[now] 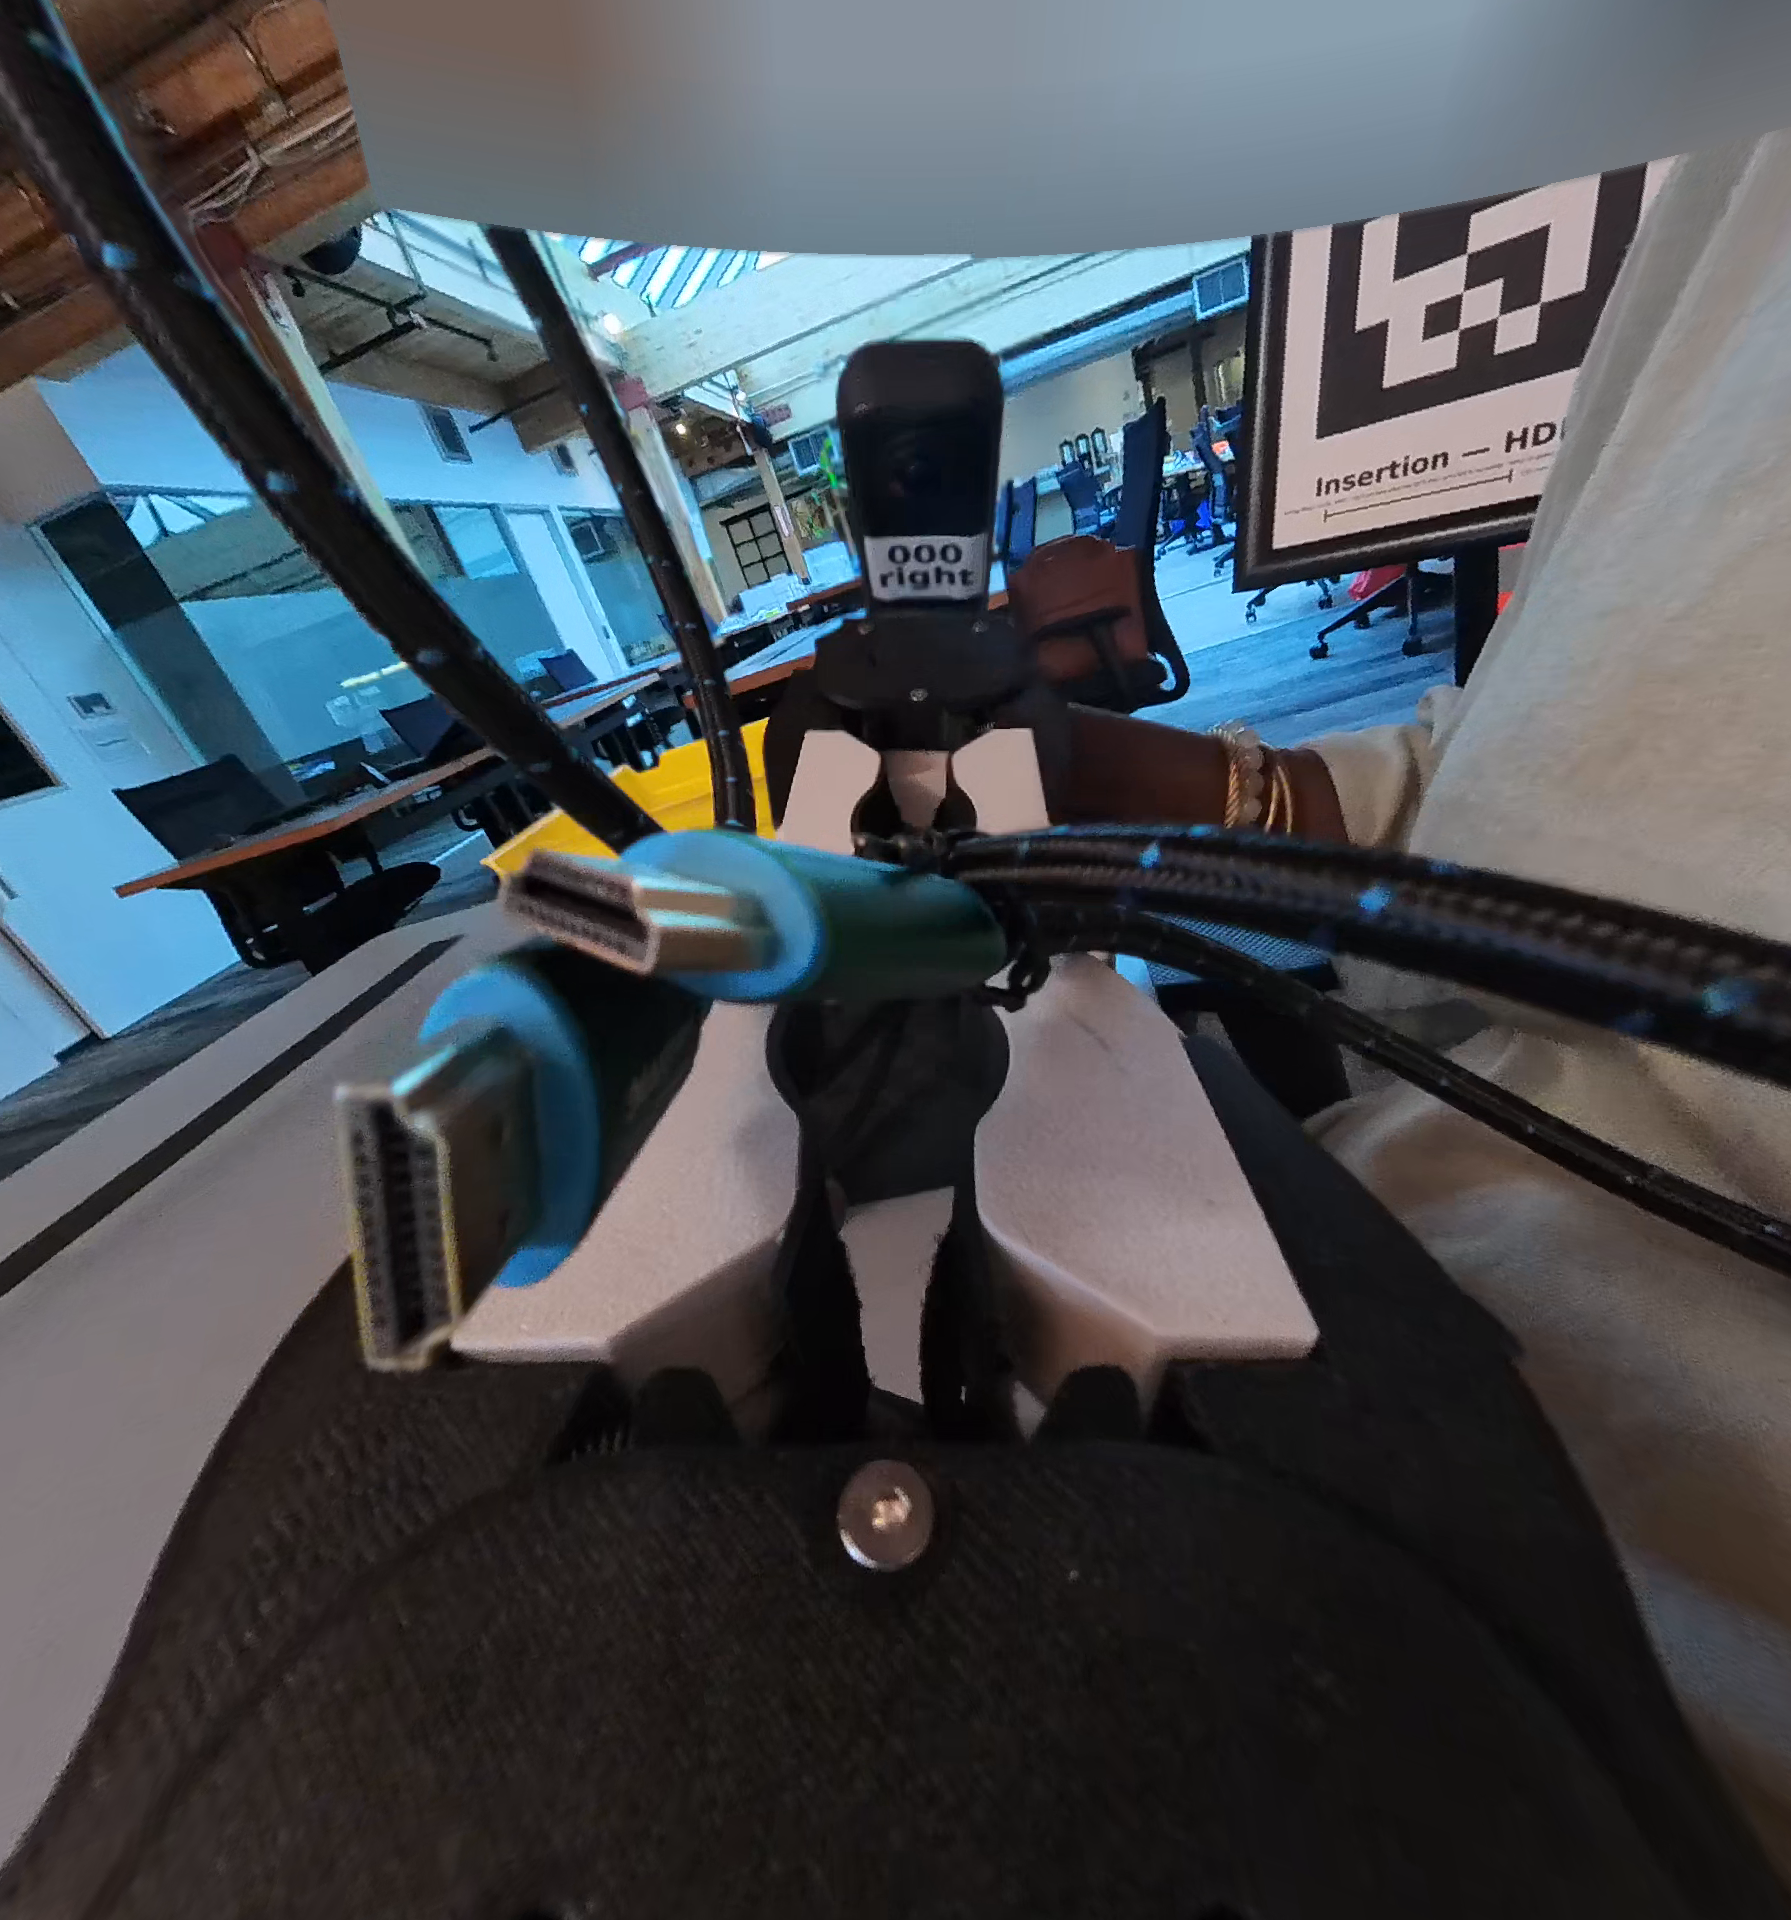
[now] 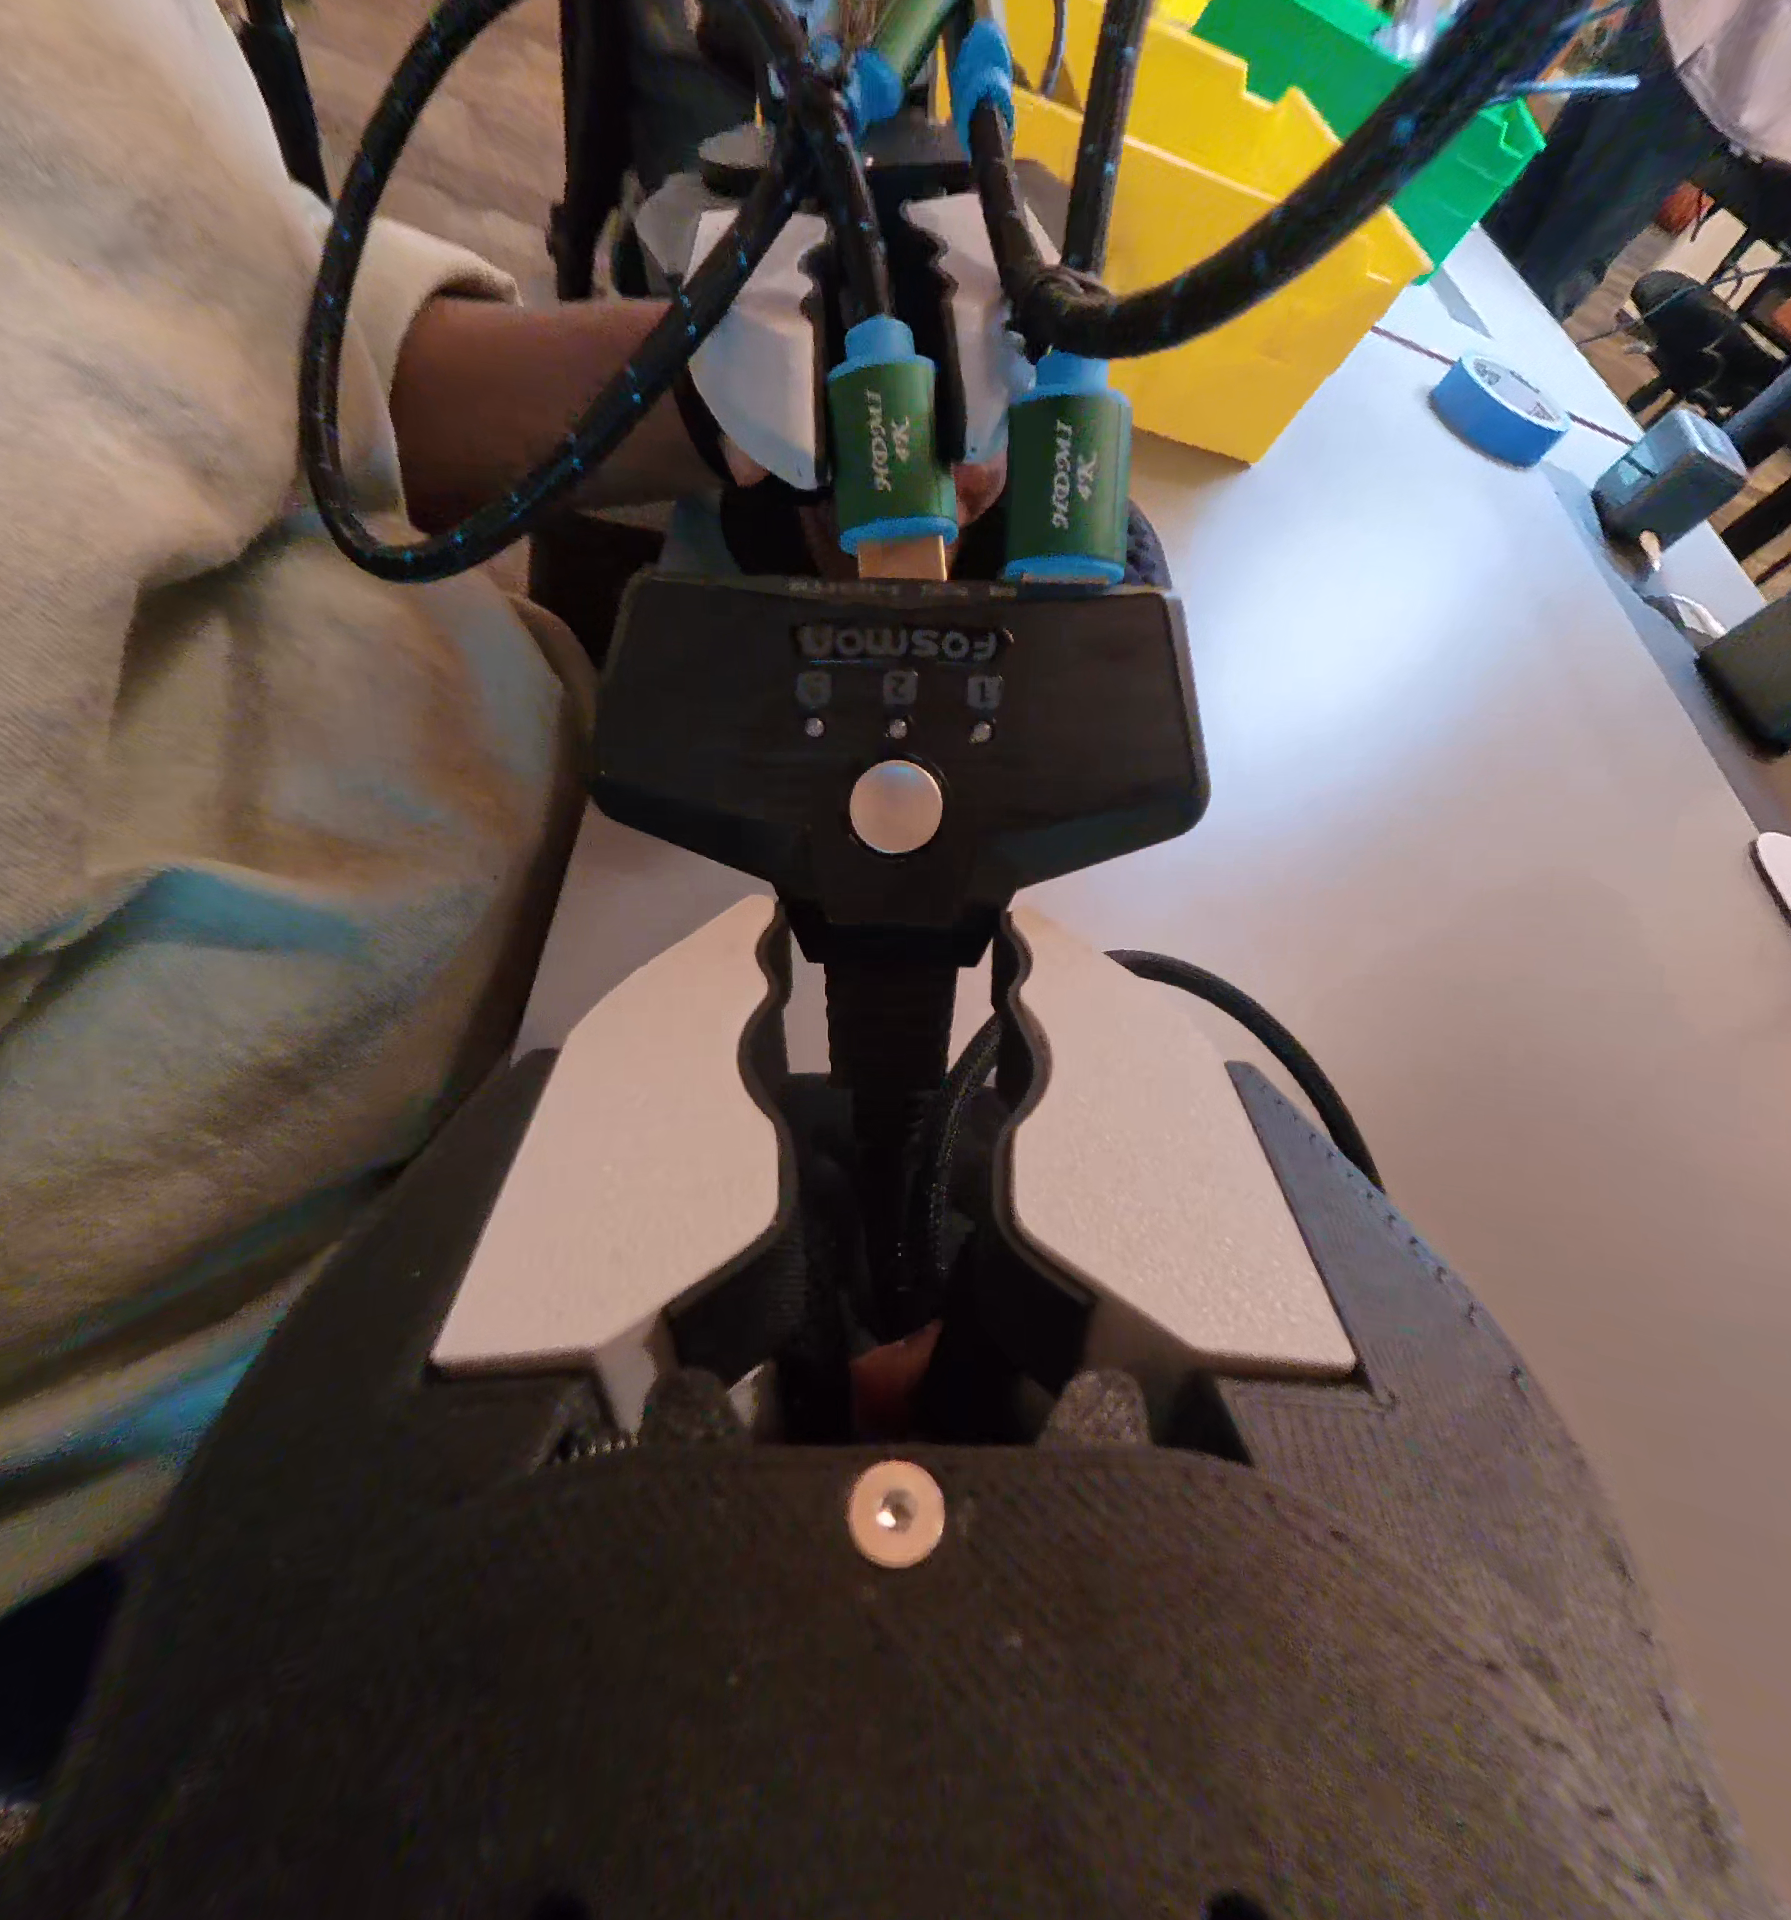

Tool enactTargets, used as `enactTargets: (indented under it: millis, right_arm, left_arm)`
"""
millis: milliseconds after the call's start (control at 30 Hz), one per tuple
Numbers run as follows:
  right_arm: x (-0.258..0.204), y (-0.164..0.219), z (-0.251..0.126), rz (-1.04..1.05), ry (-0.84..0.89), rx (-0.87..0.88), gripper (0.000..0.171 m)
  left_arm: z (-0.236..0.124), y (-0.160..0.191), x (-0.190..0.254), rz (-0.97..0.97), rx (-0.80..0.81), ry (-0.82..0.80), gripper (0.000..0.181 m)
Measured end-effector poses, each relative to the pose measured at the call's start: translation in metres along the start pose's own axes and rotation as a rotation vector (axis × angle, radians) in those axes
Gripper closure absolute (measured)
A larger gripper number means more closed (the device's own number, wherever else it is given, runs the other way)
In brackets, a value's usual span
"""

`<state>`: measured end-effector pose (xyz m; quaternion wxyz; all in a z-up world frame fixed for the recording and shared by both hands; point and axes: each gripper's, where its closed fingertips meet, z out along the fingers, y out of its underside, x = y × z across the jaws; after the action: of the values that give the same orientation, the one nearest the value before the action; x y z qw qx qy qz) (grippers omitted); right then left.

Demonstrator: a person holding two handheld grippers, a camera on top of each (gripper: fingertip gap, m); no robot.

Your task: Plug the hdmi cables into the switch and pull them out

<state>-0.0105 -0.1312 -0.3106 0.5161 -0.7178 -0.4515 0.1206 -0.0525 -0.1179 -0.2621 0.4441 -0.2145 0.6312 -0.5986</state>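
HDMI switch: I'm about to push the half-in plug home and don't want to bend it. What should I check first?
1. Right claw clamps the HDMI switch by its neck: ok.
2. Plug nearer the yellow bin, the outer plug, seated with no metal showing: ok.
3. Centre plug seated: not ok, its gold tip is exposed.
4. Centre plug in line with its port: cannot tell from this angle.
5. Left claw shut on the braided cables: ok.
6. Third port free: cannot tell, its opening is hidden.
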Motion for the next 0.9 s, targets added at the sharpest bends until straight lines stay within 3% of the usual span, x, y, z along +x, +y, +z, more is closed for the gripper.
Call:
enactTargets:
  millis: [33, 333, 433, 767, 900]
  right_arm:
    - [0.0, 0.001, 0.0, -0.01, 0.003, -0.016, 0.133]
    - [-0.001, 0.016, 0.014, -0.018, -0.01, -0.096, 0.133]
    - [0.004, 0.009, 0.014, 0.059, -0.003, -0.027, 0.133]
    - [0.01, 0.004, 0.011, 0.129, -0.001, 0.069, 0.133]
    - [0.008, 0.004, 0.011, 0.122, -0.009, 0.071, 0.133]
  left_arm:
    - [0.0, 0.001, 0.0, -0.008, -0.01, 0.004, 0.161]
    - [-0.002, 0.015, -0.005, -0.143, -0.104, 0.022, 0.161]
    - [-0.003, 0.006, -0.012, -0.163, -0.017, -0.012, 0.161]
    - [-0.004, 0.003, -0.012, -0.121, -0.011, -0.033, 0.148]
    - [-0.004, 0.002, -0.011, -0.119, 0.002, -0.028, 0.155]
